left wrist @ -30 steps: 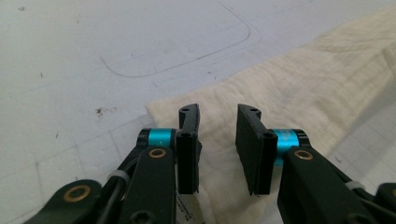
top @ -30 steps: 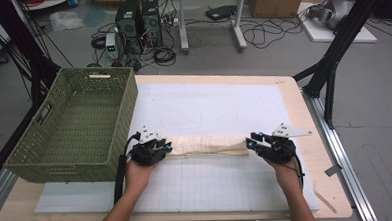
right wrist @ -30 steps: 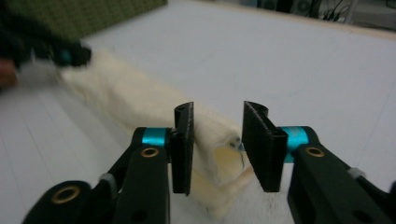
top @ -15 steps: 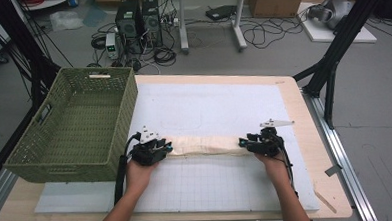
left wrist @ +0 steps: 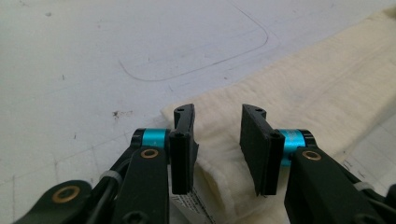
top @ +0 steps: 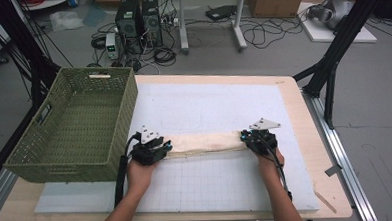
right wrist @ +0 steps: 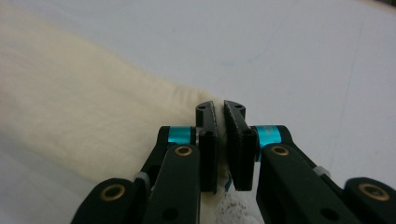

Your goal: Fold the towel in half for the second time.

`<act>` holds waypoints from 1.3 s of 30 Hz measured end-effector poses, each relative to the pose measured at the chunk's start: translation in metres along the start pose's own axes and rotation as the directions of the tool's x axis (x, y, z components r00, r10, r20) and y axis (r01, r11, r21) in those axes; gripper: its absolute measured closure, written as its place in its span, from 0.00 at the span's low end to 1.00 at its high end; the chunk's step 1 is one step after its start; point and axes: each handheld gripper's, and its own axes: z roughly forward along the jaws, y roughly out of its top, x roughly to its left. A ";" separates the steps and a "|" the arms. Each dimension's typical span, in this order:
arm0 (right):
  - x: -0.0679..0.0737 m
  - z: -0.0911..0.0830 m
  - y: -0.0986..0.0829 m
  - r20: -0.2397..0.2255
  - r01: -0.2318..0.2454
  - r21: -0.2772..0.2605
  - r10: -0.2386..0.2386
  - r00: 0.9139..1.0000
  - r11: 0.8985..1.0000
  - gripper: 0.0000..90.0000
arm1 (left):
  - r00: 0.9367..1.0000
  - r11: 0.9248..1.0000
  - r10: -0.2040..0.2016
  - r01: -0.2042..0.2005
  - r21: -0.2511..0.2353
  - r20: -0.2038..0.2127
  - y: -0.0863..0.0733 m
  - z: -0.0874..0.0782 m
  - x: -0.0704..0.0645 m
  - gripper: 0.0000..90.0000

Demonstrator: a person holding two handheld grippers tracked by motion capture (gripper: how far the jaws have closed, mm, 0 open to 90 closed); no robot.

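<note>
A cream towel (top: 205, 142) lies folded into a long strip across the white mat (top: 214, 107). My left gripper (top: 158, 146) is at its left end, jaws open and straddling the towel's corner (left wrist: 219, 135) in the left gripper view. At the strip's right end my right gripper (top: 252, 136) is shut on the towel's edge (right wrist: 93, 126), with cloth pinched between the pads (right wrist: 219, 123).
A green wicker basket (top: 74, 123) stands at the table's left, close to my left hand. The wooden table edge (top: 310, 135) runs along the right. Computers, cables and stand legs sit on the floor beyond the table.
My right gripper has moved left along the strip, so the towel is shorter, and it has turned. The left gripper has stayed at the left end.
</note>
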 end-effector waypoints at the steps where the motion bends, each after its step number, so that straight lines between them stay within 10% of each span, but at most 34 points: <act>1: 0.000 0.001 -0.001 0.009 0.004 -0.007 -0.004 1.000 1.000 0.91 | 1.000 1.000 0.009 -0.009 0.001 -0.005 0.000 0.000 -0.001 0.73; 7: -0.004 -0.015 0.001 0.028 -0.045 -0.061 0.047 0.998 0.997 0.73 | 1.000 1.000 0.021 -0.021 0.001 -0.021 0.001 -0.002 -0.003 0.72; 16: 0.002 -0.048 0.008 -0.126 -0.077 -0.227 0.049 0.991 0.971 0.69 | 0.995 0.989 -0.055 0.065 -0.135 0.078 0.014 -0.022 0.000 0.72; 21: 0.024 -0.030 0.009 -0.209 -0.018 -0.146 -0.013 0.978 0.989 0.73 | 0.990 0.997 -0.033 0.041 -0.059 0.134 0.011 -0.012 -0.010 0.79; 26: 0.036 -0.011 0.004 -0.198 0.068 -0.036 -0.074 0.977 0.997 0.76 | 0.996 0.998 0.017 -0.023 0.067 0.086 -0.001 0.002 -0.015 0.90; 39: -0.002 -0.017 -0.014 -0.111 0.002 -0.024 -0.005 0.994 1.000 0.78 | 0.999 0.997 0.007 -0.010 0.073 0.038 -0.001 0.002 -0.013 0.96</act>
